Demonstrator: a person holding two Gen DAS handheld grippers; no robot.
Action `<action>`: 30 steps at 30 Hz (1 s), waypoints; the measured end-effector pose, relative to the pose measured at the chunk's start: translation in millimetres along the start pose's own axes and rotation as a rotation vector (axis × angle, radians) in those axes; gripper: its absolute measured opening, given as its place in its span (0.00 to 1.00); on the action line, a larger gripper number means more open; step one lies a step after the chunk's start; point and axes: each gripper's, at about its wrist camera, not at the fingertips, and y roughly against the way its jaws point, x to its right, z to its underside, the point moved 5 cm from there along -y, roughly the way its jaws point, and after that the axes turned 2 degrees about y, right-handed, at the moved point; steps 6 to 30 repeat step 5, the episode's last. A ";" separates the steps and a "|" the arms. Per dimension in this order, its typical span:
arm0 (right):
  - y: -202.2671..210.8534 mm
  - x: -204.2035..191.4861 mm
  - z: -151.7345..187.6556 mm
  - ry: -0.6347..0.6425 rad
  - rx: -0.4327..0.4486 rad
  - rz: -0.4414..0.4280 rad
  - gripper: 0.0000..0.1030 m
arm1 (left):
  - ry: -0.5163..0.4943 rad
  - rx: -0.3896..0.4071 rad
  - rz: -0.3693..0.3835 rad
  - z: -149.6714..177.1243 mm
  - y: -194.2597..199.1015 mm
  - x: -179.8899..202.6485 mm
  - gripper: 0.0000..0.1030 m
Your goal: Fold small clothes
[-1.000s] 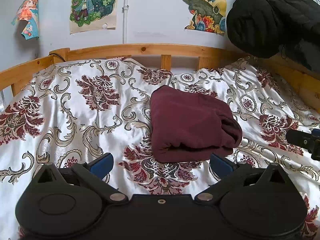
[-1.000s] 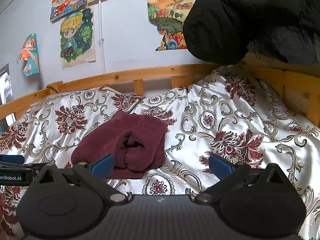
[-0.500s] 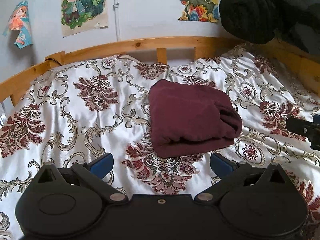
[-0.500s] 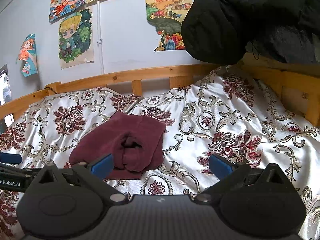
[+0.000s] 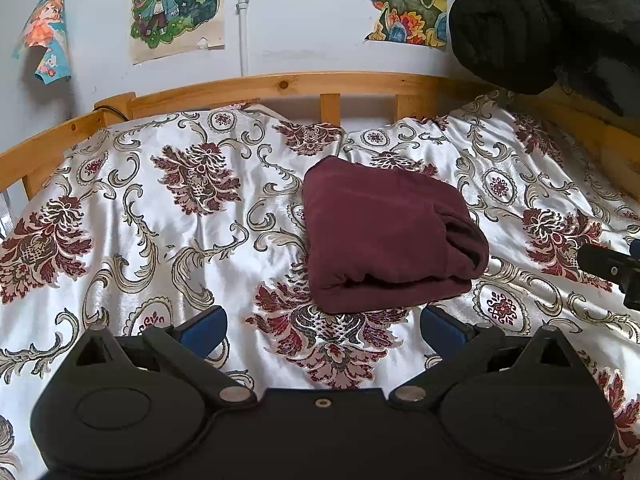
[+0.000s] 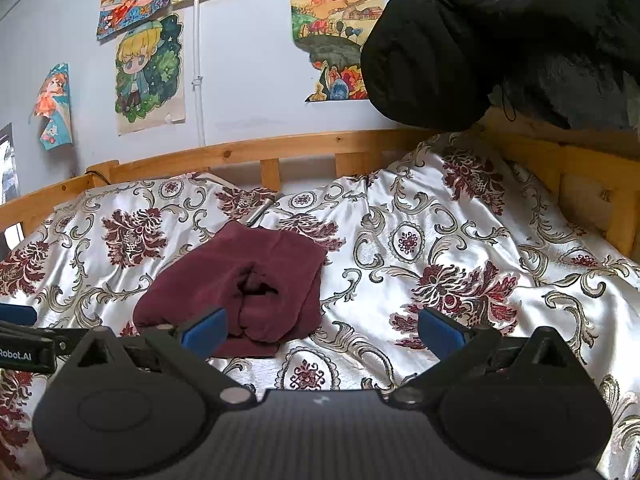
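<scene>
A maroon garment (image 5: pixel 384 236) lies folded into a thick, soft bundle on the bed, its knit matte and slightly fuzzy against the glossy white bedspread (image 5: pixel 168 216) with its dark red flowers and grey-gold scrolls. The bundle sits just ahead of the left gripper (image 5: pixel 322 326), slightly to its right, with the rolled fold edge facing the fingers and not touching them. From the right gripper (image 6: pixel 322 330) the same bundle (image 6: pixel 240 280) lies ahead and to the left, partly behind the left blue fingertip (image 6: pixel 204 328), its layered open ends bunched into a dark hollow.

Both grippers hang with their jaws spread wide and hold nothing; satin shows between the blue pads of each.

The satin is rumpled into shallow ridges, more so to the right of the bundle. Bare bedspread stretches out on every side of the cloth, widest to the left of the left gripper. A pale wooden rail (image 5: pixel 280 86) with short slats bounds the far edge, and a black quilted jacket (image 6: pixel 500 40) hangs over the far right corner. Paper drawings (image 5: pixel 176 4) are stuck to the wall beyond.
</scene>
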 end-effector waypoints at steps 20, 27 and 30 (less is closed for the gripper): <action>-0.7 1.4 0.5 -0.001 -0.007 0.001 1.00 | 0.005 -0.006 -0.001 0.5 -0.7 -1.2 0.99; -0.7 1.4 0.5 -0.001 -0.007 0.001 1.00 | 0.005 -0.006 -0.001 0.5 -0.7 -1.2 0.99; -0.7 1.4 0.5 -0.001 -0.007 0.001 1.00 | 0.005 -0.006 -0.001 0.5 -0.7 -1.2 0.99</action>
